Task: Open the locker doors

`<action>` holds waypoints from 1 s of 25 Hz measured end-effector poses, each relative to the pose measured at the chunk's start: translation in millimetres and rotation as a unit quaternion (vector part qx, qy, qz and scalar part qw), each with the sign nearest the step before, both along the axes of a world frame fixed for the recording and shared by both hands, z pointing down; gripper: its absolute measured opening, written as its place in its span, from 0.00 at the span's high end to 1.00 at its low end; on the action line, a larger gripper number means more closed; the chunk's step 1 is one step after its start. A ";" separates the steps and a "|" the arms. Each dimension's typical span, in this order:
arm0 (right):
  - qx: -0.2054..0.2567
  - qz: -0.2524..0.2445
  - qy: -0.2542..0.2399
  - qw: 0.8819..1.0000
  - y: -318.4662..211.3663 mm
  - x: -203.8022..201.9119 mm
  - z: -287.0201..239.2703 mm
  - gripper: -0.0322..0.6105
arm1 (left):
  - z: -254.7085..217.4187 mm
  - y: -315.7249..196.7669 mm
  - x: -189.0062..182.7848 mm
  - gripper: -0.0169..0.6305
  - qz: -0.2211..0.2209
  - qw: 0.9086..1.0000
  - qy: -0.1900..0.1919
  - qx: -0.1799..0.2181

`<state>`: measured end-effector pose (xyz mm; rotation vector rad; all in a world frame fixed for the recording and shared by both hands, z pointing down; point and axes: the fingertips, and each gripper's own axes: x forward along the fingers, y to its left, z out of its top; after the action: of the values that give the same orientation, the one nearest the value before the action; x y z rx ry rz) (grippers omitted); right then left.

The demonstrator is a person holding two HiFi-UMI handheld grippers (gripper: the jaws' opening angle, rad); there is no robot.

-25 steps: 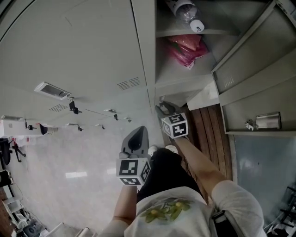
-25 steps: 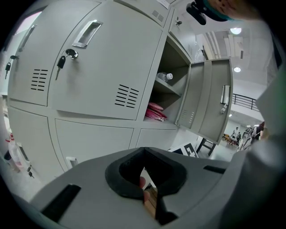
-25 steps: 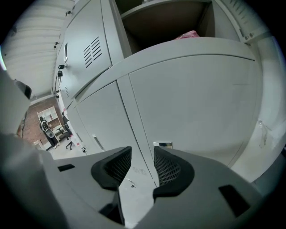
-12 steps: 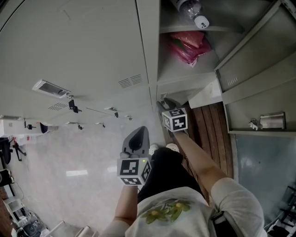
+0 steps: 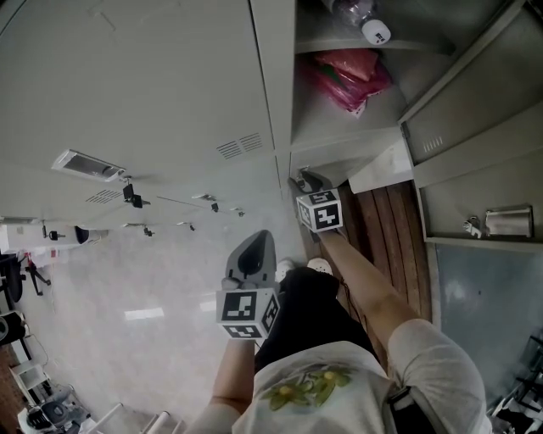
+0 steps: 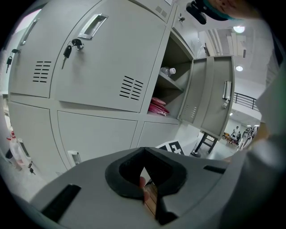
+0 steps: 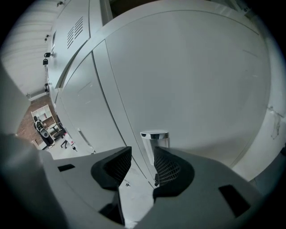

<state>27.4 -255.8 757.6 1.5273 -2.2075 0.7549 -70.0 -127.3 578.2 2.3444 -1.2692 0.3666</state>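
Note:
A bank of grey lockers [image 5: 153, 93] fills the top of the head view. One upper locker [image 5: 339, 110] stands open, its door [image 5: 475, 119] swung out to the right. My right gripper [image 5: 304, 180] is low down at the closed bottom door [image 7: 187, 80] under that open locker. Its jaws are open, and a small chrome knob [image 7: 154, 142] on the door sits just beyond the fingertips [image 7: 167, 167], in line with the gap. My left gripper [image 5: 254, 240] hangs back near my body, shut and empty, and faces the closed doors [image 6: 107, 58].
Inside the open locker lie a water bottle [image 5: 365, 21] and a pink bag [image 5: 348, 76]. Keys hang from the closed upper door's lock [image 6: 68, 49] and from the open door [image 5: 473, 226]. A wooden floor strip [image 5: 386, 220] runs under the open door. My shoes [image 5: 318, 267] are close to the lockers.
My right gripper has sunk and moved nearer the bottom locker door, jaws still open. The left gripper has stayed put.

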 end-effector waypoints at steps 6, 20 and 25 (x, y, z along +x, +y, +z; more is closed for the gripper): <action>0.005 -0.007 0.003 1.000 -7.9 -2.7 4.2 0.70 | 6.0 0.8 -2.5 0.93 0.002 1.000 -0.002 -0.007; 0.000 -0.001 0.015 1.000 -3.9 -7.2 9.5 0.69 | 7.4 1.9 -6.6 0.93 0.004 1.000 -0.003 -0.010; -0.003 0.023 0.034 0.999 1.6 -3.3 11.1 0.69 | 11.7 5.4 -7.5 0.93 0.005 1.000 -0.003 -0.016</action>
<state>24.0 -254.3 768.7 1.5825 -2.1242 0.7121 -77.6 -121.9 589.9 2.3248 -1.2472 0.3954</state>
